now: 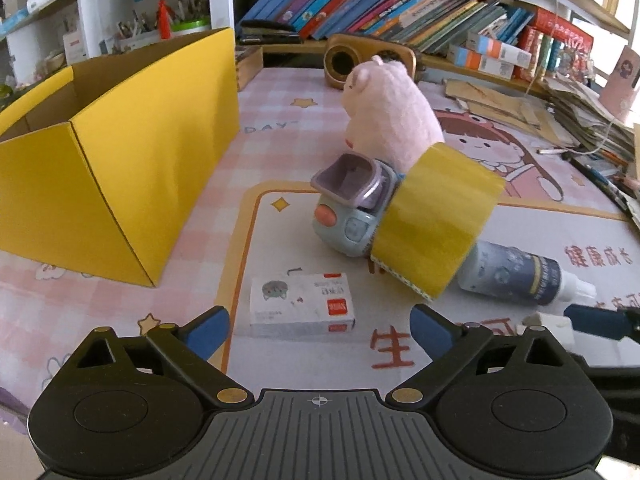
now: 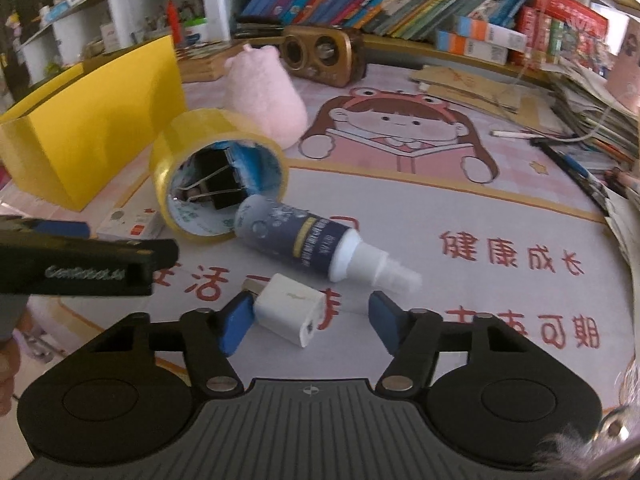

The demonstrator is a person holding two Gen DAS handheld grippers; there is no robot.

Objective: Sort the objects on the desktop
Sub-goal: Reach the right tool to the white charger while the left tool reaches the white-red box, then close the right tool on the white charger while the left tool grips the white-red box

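A yellow cardboard box is standing open at the left of the desk mat, with a pink plush toy sitting farther back beside a brown wooden speaker and a long row of books leaning on the shelf behind. Crowding the middle are a small blue-and-purple toy, a roll of yellow tape leaning against it with black binder clips showing through its core, and a spray bottle lying on its side just beside the roll — these are sitting beyond both grippers. The left gripper is hovering with its blue-padded jaws spread wide, holding nothing; a small white box is lying flat on the mat just ahead of its fingertips, roughly centred between them but not touched. The right gripper is standing partly open around a white charger plug, which is lying tilted on the mat — the left pad is at or very near the plug's side, while the right pad is standing clearly apart from it, so the plug is not being gripped.
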